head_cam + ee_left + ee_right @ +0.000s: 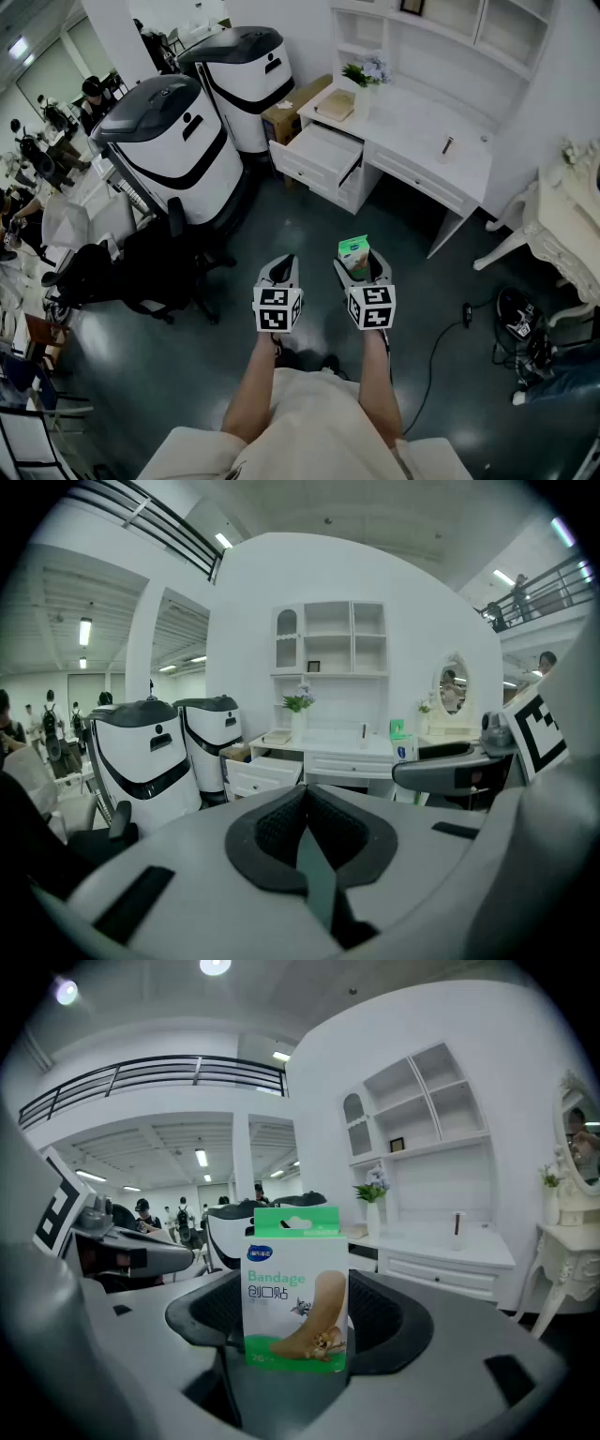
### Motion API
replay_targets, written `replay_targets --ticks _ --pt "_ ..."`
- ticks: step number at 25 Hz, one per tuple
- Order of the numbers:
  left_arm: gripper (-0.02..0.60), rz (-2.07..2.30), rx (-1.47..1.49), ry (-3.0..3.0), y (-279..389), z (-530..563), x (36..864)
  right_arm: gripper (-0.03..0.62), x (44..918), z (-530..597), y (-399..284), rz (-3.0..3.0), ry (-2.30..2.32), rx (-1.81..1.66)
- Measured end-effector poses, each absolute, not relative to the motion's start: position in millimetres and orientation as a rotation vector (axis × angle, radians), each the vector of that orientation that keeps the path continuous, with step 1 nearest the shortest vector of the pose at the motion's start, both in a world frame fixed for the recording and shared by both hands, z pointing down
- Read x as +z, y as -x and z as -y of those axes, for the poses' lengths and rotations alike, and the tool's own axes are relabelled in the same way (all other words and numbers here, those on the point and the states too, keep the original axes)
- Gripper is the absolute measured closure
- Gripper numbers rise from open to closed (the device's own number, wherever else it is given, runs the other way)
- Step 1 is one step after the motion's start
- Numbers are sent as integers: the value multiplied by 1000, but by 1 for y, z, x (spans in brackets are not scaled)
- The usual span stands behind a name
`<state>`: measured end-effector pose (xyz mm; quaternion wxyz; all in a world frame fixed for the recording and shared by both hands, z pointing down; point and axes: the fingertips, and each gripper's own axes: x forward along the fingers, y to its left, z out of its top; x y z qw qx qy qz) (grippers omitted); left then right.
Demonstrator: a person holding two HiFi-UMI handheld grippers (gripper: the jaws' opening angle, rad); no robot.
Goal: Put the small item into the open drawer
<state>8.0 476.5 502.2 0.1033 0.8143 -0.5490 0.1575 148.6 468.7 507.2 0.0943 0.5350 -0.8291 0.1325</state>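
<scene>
Open lab hall, staged white desk (412,127), bulky white machines (173,141), office chair (150,267), mezzanine railing (150,1072)

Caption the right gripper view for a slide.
Right gripper grips an upright bandage box, white desk ahead.

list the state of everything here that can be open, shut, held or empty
left gripper: jaws together, nothing between them
right gripper: jaws closed on the bandage box
bandage box: held upright in the air, not yet in the open drawer
open drawer: pulled out from the desk
second drawer: shut
</scene>
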Motion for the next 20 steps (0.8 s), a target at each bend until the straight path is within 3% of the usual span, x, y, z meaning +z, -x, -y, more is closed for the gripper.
replay_targets --ticks 20 --pt "565 1553 358 -2373 3 -432 507 227 512 -427 -169 2447 -1646 429"
